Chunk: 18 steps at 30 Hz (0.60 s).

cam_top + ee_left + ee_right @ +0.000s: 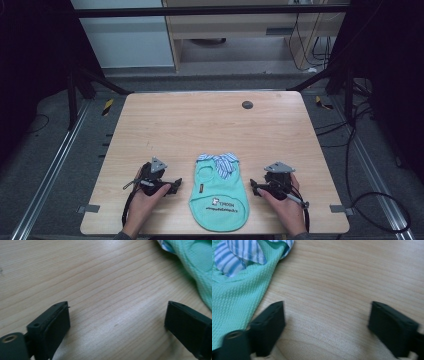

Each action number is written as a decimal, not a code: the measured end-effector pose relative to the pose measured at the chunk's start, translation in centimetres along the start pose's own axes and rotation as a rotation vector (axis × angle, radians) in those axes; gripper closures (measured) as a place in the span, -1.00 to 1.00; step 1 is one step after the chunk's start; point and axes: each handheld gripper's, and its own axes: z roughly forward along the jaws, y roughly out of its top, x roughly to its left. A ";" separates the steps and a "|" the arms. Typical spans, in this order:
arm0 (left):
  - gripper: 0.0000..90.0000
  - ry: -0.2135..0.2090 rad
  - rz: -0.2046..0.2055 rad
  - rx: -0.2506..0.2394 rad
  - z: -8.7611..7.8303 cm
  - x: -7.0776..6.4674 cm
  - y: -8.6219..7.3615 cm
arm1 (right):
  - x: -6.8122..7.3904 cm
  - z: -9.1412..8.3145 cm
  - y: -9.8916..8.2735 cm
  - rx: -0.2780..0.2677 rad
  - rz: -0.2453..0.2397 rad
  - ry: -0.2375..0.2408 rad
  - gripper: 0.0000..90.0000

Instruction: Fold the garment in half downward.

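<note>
Both tongs, left (pixel 175 186) and right (pixel 254 187), rest spread beside the mint pet shirt (pixel 219 200) on the desk (pixel 200 125); pinching opposite edges evenly looks wisest.

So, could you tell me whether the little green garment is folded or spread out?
Spread out: the green garment lies flat, its armhole and printed hem showing.

Overhead looks forward-down; gripper views hug the table (pixel 200 125) (shared).
</note>
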 end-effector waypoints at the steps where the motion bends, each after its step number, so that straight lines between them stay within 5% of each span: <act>1: -0.77 -0.008 0.005 -0.006 -0.2 -0.1 0.3 | 0.0 -0.1 0.1 -0.002 0.000 0.003 -0.53; 3: -0.72 -0.008 0.018 -0.009 -0.3 0.0 0.5 | -0.1 -0.1 0.6 0.003 -0.017 0.002 -0.45; 5: -0.63 -0.043 0.025 -0.030 -0.5 0.1 2.4 | -0.1 -0.1 1.8 0.002 -0.065 0.018 -0.29; 8: -0.50 -0.042 0.061 -0.015 -0.3 0.5 4.6 | -0.2 0.1 3.9 -0.001 -0.125 0.026 -0.15; 11: -0.44 -0.069 0.057 -0.003 0.4 0.9 6.2 | -0.1 0.7 5.4 0.010 -0.134 0.061 -0.07; 18: -0.09 -0.127 0.057 0.033 3.1 1.7 10.7 | 1.1 3.9 10.2 0.056 -0.197 0.196 0.62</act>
